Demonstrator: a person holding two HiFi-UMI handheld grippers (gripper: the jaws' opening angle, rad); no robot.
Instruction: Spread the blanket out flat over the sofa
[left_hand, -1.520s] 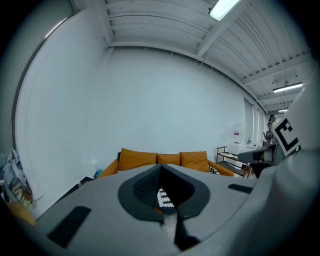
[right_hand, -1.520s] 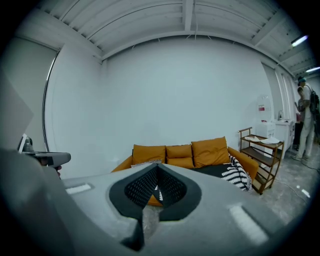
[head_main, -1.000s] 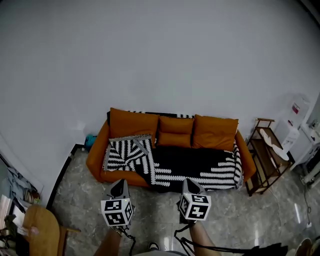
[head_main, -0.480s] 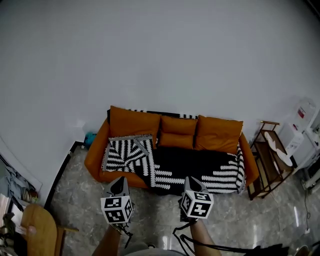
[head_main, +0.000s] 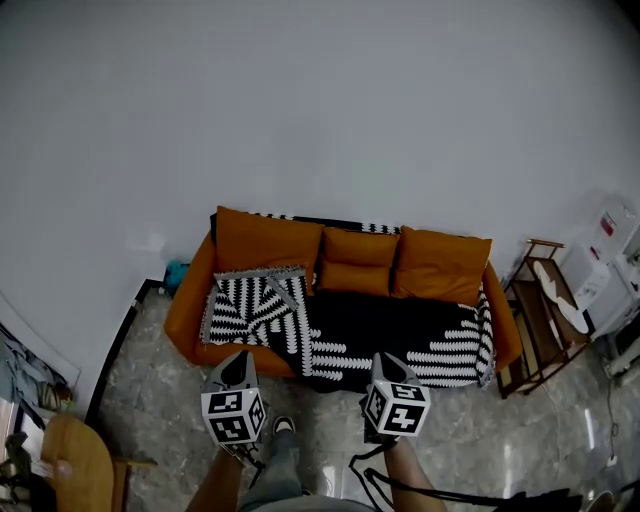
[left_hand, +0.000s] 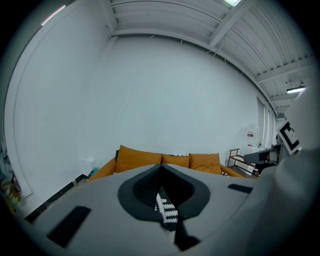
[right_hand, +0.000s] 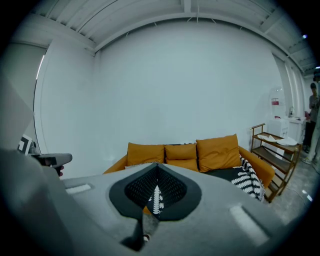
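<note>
An orange sofa (head_main: 265, 240) stands against the white wall, with three back cushions. A black-and-white patterned blanket (head_main: 400, 325) covers its seat. The blanket's left part (head_main: 255, 305) lies folded over on itself, and a strip shows behind the cushions. My left gripper (head_main: 238, 372) and right gripper (head_main: 385, 368) hover over the floor in front of the sofa, apart from the blanket. Both are shut, with nothing between the jaws. The sofa (left_hand: 137, 156) shows above the left gripper (left_hand: 161, 167) in its own view. The right gripper (right_hand: 157, 166) view shows the sofa (right_hand: 215, 150) and the blanket (right_hand: 247, 182).
A wooden rack (head_main: 545, 320) stands right of the sofa, with a water dispenser (head_main: 610, 225) behind it. A teal object (head_main: 177, 272) sits at the sofa's left end. A wooden chair (head_main: 75, 460) is at the lower left. My leg and shoe (head_main: 283, 430) are on the marble floor.
Both grippers have moved closer to the sofa, still shut. A leg and shoe have stepped forward into view between the two arms.
</note>
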